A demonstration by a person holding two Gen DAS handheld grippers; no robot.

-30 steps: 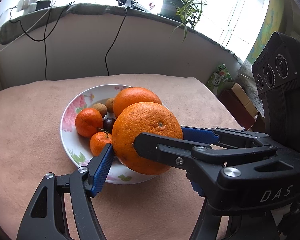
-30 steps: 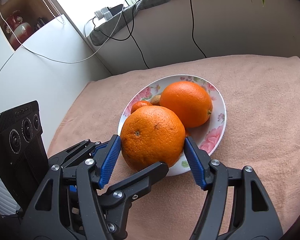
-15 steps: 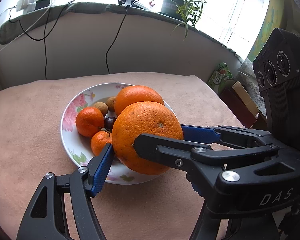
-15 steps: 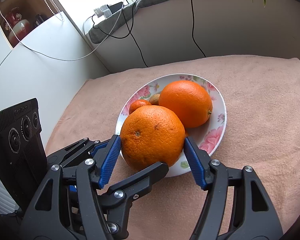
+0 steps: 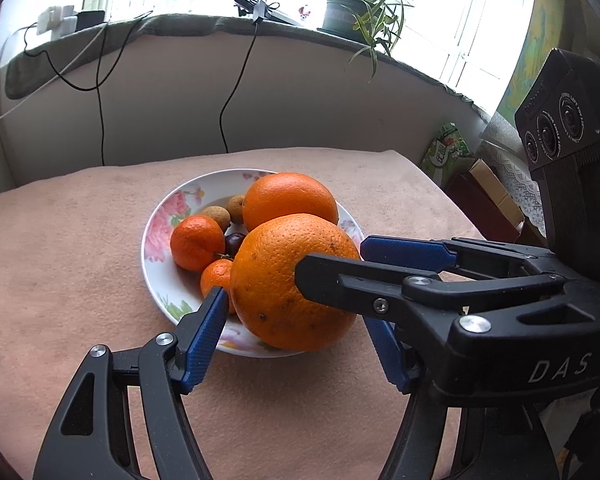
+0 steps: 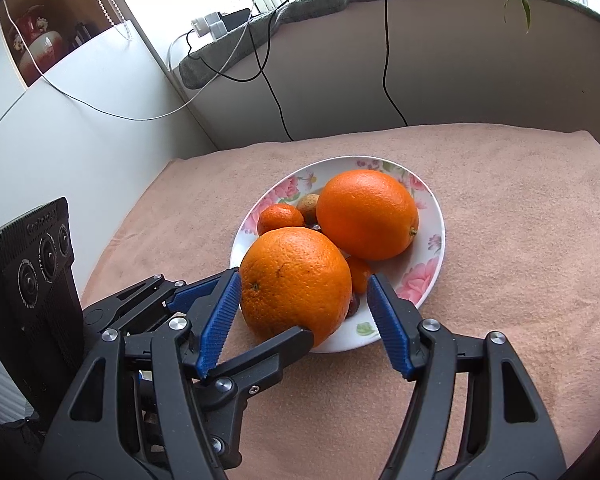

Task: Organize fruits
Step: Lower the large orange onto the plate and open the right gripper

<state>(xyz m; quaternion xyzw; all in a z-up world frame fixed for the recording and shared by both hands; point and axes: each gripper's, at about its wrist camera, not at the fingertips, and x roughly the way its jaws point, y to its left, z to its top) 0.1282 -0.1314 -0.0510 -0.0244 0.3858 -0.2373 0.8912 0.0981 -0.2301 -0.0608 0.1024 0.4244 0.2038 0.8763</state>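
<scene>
A big orange (image 5: 294, 280) sits at the near rim of a flowered plate (image 5: 158, 236), seen also in the right wrist view (image 6: 296, 280). Both grippers straddle it. My left gripper (image 5: 296, 322) has its left pad against the orange; its right finger is hidden behind the other tool. My right gripper (image 6: 302, 308) stands open, its right pad apart from the fruit. On the plate (image 6: 436, 240) lie a second big orange (image 6: 366, 214), two tangerines (image 5: 196, 242), brown longans (image 5: 220, 216) and a dark fruit (image 5: 234, 242).
The plate stands on a pink cloth-covered table (image 5: 60, 260). A wall with hanging black cables (image 5: 236, 92) and a sill with a potted plant (image 5: 352, 12) lie behind. Boxes (image 5: 488, 192) stand off the table's right edge; a white cabinet (image 6: 60, 128) on its left.
The big orange has sunk down onto the near rim of the plate. My right gripper's right pad has come off the orange and a gap has opened.
</scene>
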